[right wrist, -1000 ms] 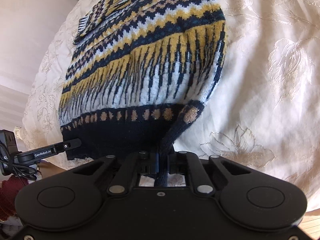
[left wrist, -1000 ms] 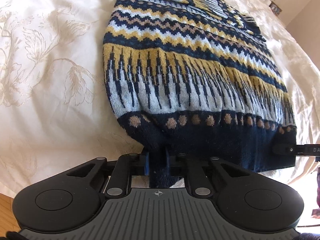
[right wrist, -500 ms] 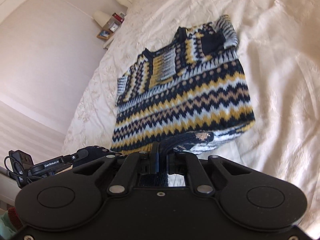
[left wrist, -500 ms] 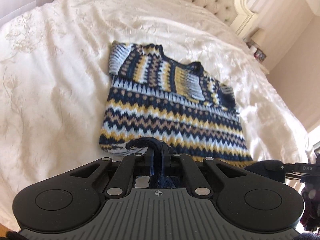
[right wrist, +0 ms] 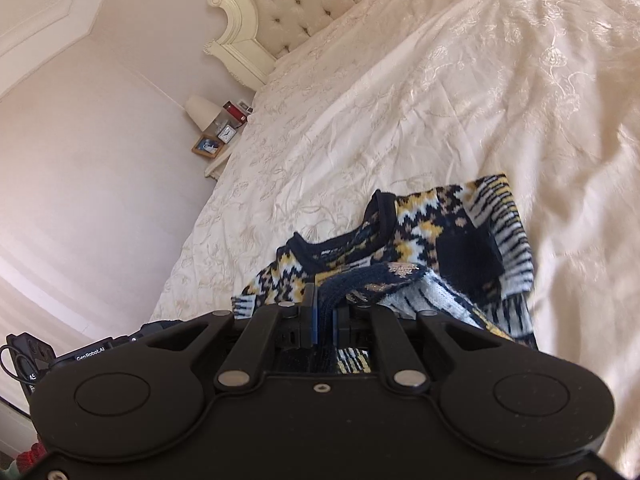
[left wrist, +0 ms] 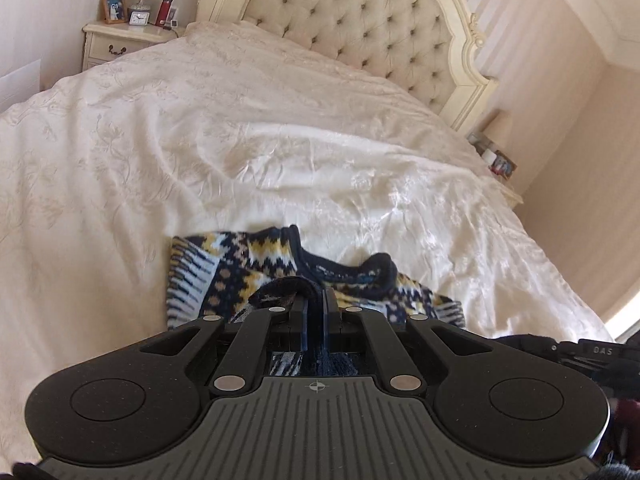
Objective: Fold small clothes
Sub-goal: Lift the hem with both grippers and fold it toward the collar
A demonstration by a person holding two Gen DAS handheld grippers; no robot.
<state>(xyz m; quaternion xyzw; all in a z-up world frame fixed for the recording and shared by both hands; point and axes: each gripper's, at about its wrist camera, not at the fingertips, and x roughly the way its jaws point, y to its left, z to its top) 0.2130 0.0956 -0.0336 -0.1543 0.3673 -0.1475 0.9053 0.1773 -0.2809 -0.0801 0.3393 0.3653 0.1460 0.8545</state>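
A wide bed [left wrist: 280, 128] under a cream embroidered cover fills both wrist views, its tufted headboard [left wrist: 360, 20] at the far end and a nightstand [left wrist: 120, 40] with a lamp and clock off to one side. Near the foot lies the patterned sweater [left wrist: 256, 264], navy, yellow and pale blue, its collar end flat on the cover and facing the headboard. You hold its navy hem [right wrist: 360, 276] raised over the body and close to the neckline, so the bottom-to-top fold looks more than half made; laying the hem down, letting go and smoothing appear to be what is left. Your left tool [left wrist: 316, 304] is pinched nearly shut on one corner of that hem, knit bunched between its fingers, and your right tool [right wrist: 324, 304] is clamped the same way on the other corner. Each tool's black housing blocks the lower part of its own view, so the folded lower half of the sweater is hidden, and you cannot tell how squarely the layers line up or whether the sleeves are tucked in underneath.
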